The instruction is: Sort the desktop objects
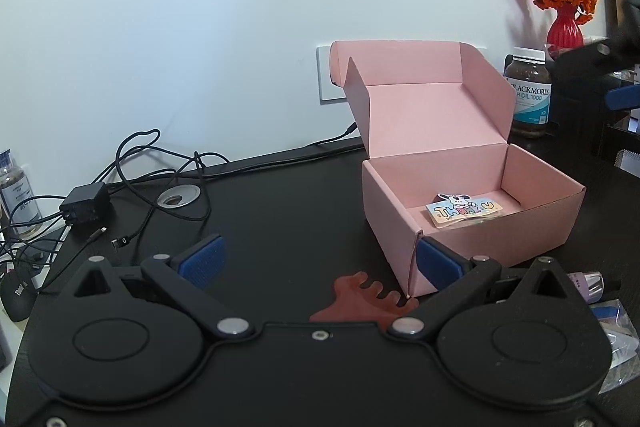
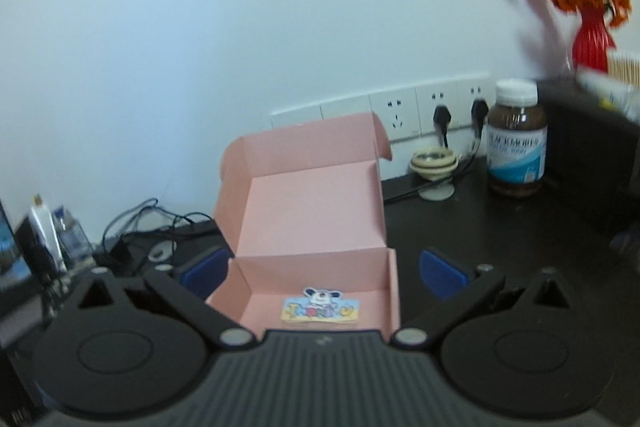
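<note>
An open pink cardboard box [image 1: 476, 227] stands on the black desk, lid folded back, with a "Thank U" cartoon card [image 1: 464, 211] on its floor. A reddish-brown comb-shaped piece [image 1: 360, 297] lies flat on the desk beside the box's near-left corner. It sits between the fingers of my open left gripper [image 1: 320, 263], and nothing touches it. In the right wrist view the box [image 2: 312, 223] and card [image 2: 320, 309] sit close below. My right gripper [image 2: 324, 275] is open and empty, one blue pad showing past each side wall.
A brown Blackmores bottle [image 1: 528, 95], a red vase of orange flowers [image 1: 564, 27] and black boxes stand right of the box. Charger [image 1: 86, 207], tangled cables and a mouse [image 1: 16, 297] lie left. Small packets [image 1: 616, 335] lie near right. Wall sockets [image 2: 432, 111] and a small dish [image 2: 434, 163] sit behind.
</note>
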{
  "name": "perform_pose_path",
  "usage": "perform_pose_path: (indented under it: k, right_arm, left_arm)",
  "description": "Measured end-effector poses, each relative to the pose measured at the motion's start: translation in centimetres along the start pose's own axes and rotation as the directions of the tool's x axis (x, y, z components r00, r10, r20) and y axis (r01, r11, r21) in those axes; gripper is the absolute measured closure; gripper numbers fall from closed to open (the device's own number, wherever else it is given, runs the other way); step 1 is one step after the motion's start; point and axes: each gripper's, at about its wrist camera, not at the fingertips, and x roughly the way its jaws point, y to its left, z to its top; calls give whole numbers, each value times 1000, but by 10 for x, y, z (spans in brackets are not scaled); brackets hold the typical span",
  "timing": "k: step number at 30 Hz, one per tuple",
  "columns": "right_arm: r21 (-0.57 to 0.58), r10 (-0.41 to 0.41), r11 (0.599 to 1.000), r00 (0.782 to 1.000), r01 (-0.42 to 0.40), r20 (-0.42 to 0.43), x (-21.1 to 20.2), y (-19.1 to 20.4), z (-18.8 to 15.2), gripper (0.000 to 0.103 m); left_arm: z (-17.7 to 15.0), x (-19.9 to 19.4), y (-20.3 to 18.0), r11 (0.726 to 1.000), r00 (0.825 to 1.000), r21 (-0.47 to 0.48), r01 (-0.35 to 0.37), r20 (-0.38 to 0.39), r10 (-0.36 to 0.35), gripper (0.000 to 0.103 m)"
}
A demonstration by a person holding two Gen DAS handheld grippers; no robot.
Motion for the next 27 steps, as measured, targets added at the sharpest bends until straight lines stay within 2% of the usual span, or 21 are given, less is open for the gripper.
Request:
perform_pose_path:
  k: [7,11,17,23,27]
  right_arm:
    - [-7,8,1000,1000,-8,-16,-7,1,-12,1]
    - [-5,-17,1000,1000,17,0,-11,1,-16,1]
    - [-3,49,999,993,-49,104,-23,-5,-23,1]
    - [-60,168,985,964,-159,206,-31,-10,-32,1]
    - [-54,155,988,973,-148,171,-30,-9,-36,1]
  left_arm:
    - [0,0,-2,1000,1000,9,-2,0,2,0]
    - [0,0,-1,1000,1000,4,0,-1,0,0]
    - [0,0,0,1000,1000,-3,1,-1,-1,0]
    - [0,-1,-1,1000,1000,-2,6,1,-6,0]
    - [-1,-2,-1,1000,1000,1,11,4,-11,0]
